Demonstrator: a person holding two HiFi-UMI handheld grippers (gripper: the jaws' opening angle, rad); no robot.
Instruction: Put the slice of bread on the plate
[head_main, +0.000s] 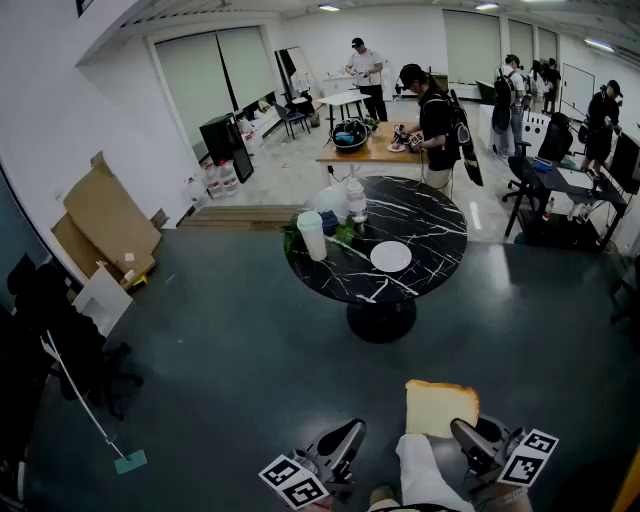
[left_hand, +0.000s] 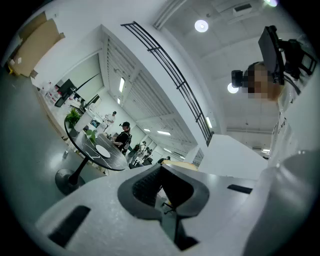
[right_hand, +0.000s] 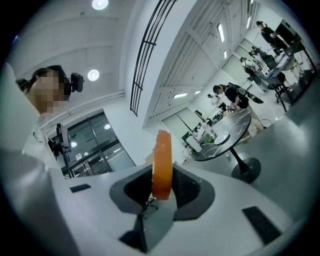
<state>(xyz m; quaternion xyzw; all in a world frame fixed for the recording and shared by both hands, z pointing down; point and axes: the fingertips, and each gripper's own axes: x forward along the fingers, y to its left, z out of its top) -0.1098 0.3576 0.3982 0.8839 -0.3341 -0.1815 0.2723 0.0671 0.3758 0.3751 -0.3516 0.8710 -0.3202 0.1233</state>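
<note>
Inventory, largest item first; positions are given from the tongs

1. Floor (head_main: 220, 340): dark and glossy. It spreads beneath both tongs and fills the whole stretch ahead of them up to the desk.
2. Desk (head_main: 430, 225): round, black with white veining, on a single pedestal. It stands well ahead of both tongs and apart from them.
3. Right tongs (head_main: 462, 432) (right_hand: 162, 186): clenched on the slice of bread, one pad pressed to each face near its lower edge. They are held low, close to the person.
4. Left tongs (head_main: 352, 428) (left_hand: 162, 187): just beside the right tongs, on their left. The jaws are parted with nothing between them, and they take no part in the carrying.
5. Slice of bread (head_main: 440, 407) (right_hand: 161, 165): upright in the right tongs and rising above the tips. Its pale face shows in the head view, and its orange-brown crust shows edge-on in the right gripper view. It is in the air, touching nothing else.
6. Plate (head_main: 391, 257): white, round and bare. It sits on the nearer part of the desk, well ahead of the right tongs.
7. Cup (head_main: 312, 235) and jar (head_main: 356, 198): both on the desk, beyond the plate and to its left as seen from the tongs.

Status (a judgement): the slice is secured, so the pick-up is done. The approach to the desk, laying the slice on the plate and the release are not yet done. The task looks less than half complete
</note>
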